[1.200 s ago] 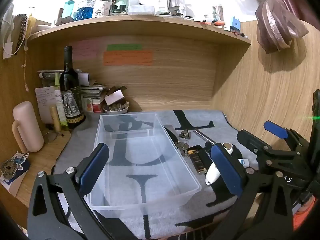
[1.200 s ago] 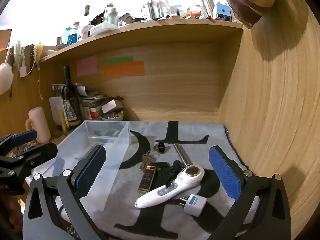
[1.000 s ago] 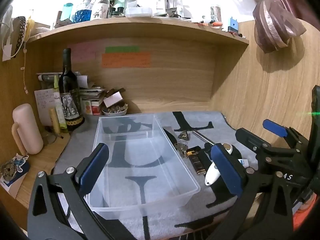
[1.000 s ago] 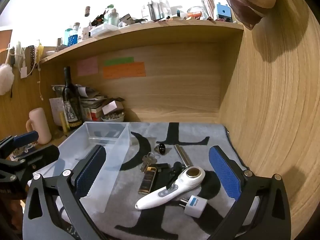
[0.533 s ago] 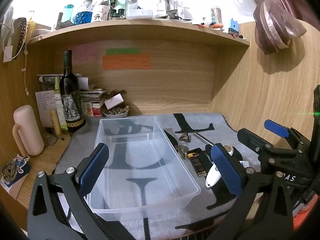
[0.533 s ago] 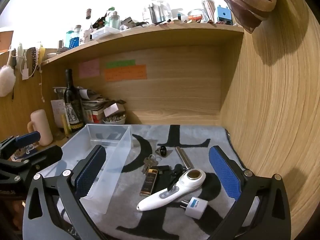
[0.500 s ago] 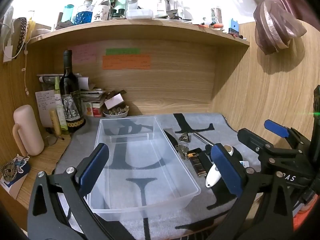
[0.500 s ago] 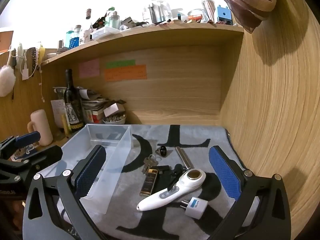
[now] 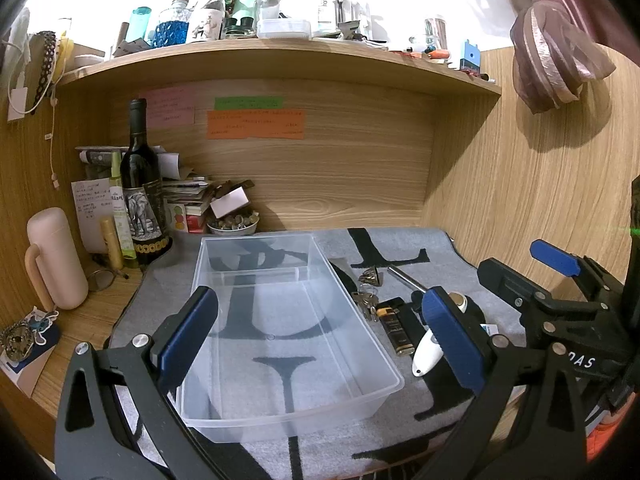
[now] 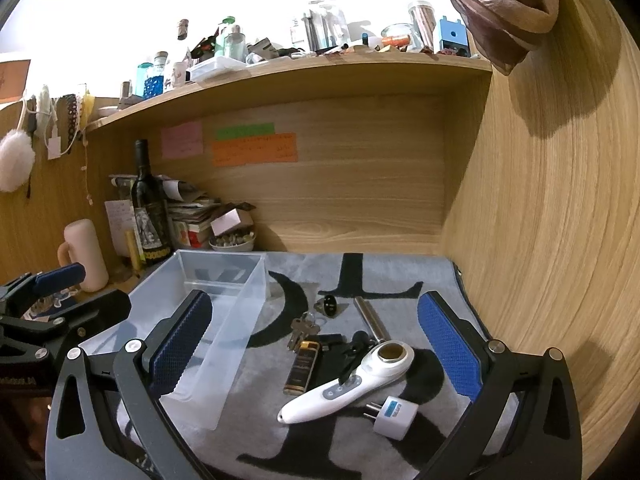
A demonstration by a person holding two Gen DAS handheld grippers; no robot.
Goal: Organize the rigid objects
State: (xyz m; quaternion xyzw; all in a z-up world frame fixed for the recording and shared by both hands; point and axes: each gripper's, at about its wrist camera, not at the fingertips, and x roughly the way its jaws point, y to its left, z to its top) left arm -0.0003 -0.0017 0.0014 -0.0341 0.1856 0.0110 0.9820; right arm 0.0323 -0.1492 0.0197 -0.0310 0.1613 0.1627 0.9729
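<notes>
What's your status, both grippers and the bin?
Left gripper open, right gripper open, both empty. Bin empty. Items beside it on mat. Nothing blocking.

Both wrist views look forward and down from the desk's near edge, sharing the clear plastic rectangular bin (image 9: 288, 320) (image 10: 224, 280).

My two views are sharp and evenly lit in the middle, with strong fisheye bending that curves the shelf (image 9: 280, 60) and darkens the corners to black. Above the shelf the wall is blown out to white, so the bottles there read as silhouettes. The hanging cloth (image 10: 500, 12) throws a soft dark shadow on the wood panel (image 10: 560, 200). A small green flare sits at my left view's right edge.
</notes>
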